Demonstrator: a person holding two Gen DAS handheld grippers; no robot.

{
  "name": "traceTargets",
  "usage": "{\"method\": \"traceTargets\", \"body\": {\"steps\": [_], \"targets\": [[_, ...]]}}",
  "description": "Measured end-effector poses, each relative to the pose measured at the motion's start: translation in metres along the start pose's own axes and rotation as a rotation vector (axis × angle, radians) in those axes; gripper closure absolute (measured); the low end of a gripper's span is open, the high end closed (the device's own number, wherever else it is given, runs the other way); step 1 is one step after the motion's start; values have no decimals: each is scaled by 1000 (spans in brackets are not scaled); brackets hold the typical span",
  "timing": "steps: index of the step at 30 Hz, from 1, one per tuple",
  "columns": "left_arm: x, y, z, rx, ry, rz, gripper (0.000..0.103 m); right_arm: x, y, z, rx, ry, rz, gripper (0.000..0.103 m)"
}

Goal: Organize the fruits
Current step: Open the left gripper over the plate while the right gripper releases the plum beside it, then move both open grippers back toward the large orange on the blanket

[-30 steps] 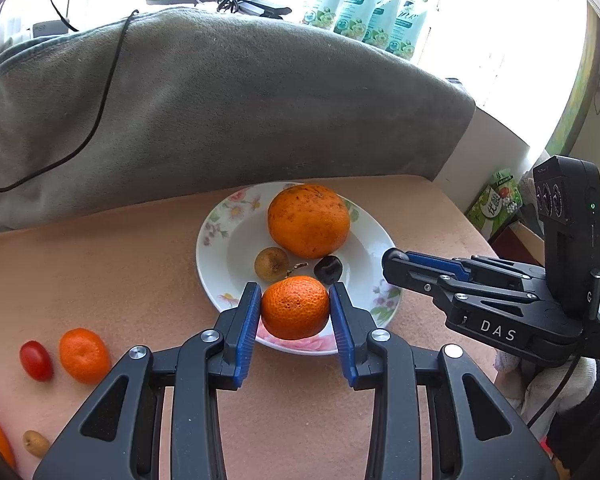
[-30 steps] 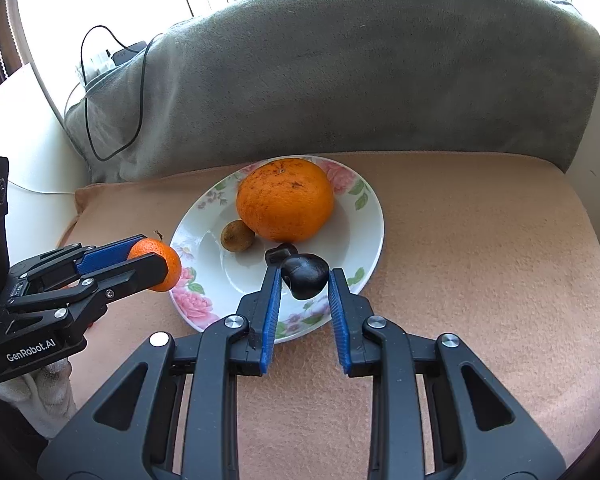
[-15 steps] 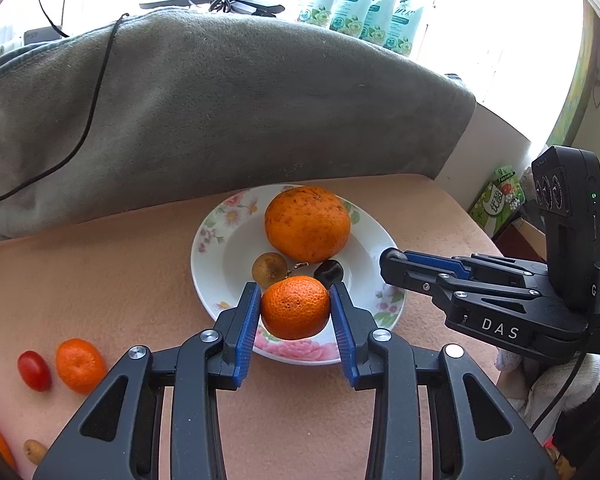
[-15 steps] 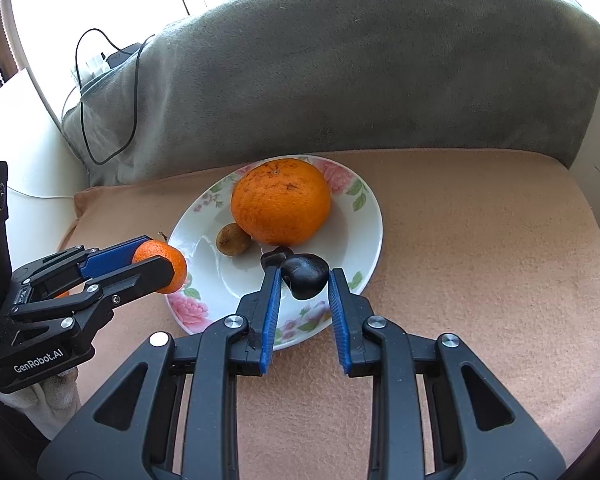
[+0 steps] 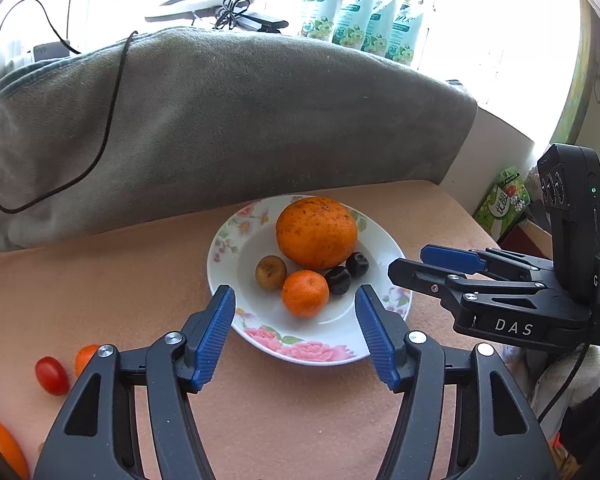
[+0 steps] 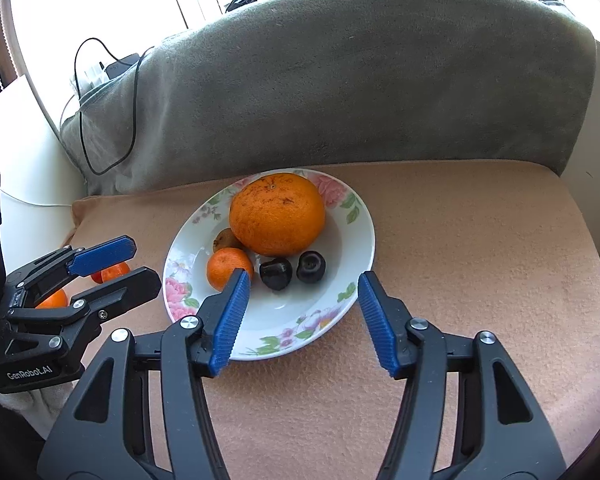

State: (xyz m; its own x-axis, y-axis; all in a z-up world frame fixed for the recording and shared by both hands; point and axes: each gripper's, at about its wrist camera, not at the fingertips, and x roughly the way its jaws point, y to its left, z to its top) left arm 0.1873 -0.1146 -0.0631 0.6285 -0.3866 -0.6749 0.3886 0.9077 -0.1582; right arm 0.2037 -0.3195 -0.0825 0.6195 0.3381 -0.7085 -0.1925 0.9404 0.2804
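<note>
Here, in the left wrist view, the left claw point(image 5: 295, 334) has just been opening, released, its ribbed blue pads empty; the small round mandarin point(image 5: 304, 293) lies just ahead in the glossy floral plate point(image 5: 312, 350). In the right wrist view, the right claw point(image 6: 300, 318) has likewise just been opening, empty, with the two dark, shiny fruits point(image 6: 276, 273) just ahead on the plate.

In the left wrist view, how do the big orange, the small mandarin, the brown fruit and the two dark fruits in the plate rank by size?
1. big orange
2. small mandarin
3. brown fruit
4. two dark fruits: these look alike, so I cannot rank them.
</note>
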Motion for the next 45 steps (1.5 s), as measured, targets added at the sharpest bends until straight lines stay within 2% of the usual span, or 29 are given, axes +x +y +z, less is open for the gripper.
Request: {"method": "traceTargets", "body": {"steps": [2, 5, 8, 16, 27, 45], "targets": [[-2, 1, -1, 0, -5, 17, 33, -2, -1, 0, 5, -8, -9, 24], [-5, 1, -2, 2, -7, 37, 32, -5, -3, -1, 15, -16, -9, 22], [-9, 0, -4, 5, -9, 56, 26, -7, -2, -1, 19, -13, -13, 18], [-25, -6, -6, 20, -48, 103, 25, -16, 3, -2, 20, -26, -4, 17], [-41, -4, -7, 6, -76, 104, 25, -31, 9, -5, 27, -37, 9, 17], [-88, 27, -20, -50, -128, 147, 25, -44, 48, -5, 1, -46, 79, 16]]}}
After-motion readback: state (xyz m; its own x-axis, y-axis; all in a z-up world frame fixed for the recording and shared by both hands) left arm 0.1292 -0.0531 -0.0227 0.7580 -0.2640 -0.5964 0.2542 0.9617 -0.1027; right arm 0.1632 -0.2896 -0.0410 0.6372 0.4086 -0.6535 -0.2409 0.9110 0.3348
